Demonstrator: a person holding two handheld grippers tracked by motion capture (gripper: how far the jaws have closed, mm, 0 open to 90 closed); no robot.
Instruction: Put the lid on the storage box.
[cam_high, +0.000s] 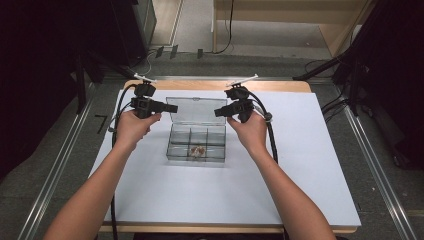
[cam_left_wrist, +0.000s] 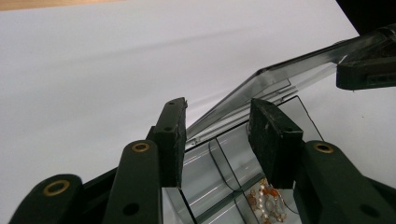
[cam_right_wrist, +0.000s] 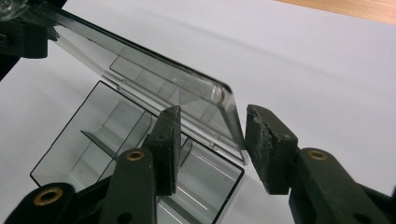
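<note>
A clear plastic compartment box (cam_high: 195, 146) sits in the middle of the white sheet. Its lid (cam_high: 195, 110) stands raised and leans back. A small beaded trinket (cam_high: 198, 150) (cam_left_wrist: 267, 201) lies in a front compartment. My left gripper (cam_high: 173, 108) (cam_left_wrist: 217, 137) is open at the lid's left end, and the lid's edge (cam_left_wrist: 280, 77) runs through the gap between its jaws. My right gripper (cam_high: 218, 113) (cam_right_wrist: 212, 140) is open at the lid's right end, with the lid's corner (cam_right_wrist: 223, 95) just beyond its jaws. Each gripper view also shows the other gripper farther off (cam_left_wrist: 366, 74) (cam_right_wrist: 23, 39).
The white sheet (cam_high: 300, 165) covers most of a wooden table (cam_high: 210, 85). Cables trail from both grippers along the forearms. Metal floor rails (cam_high: 65, 160) run on both sides, and dark stands and cables lie on the floor behind the table.
</note>
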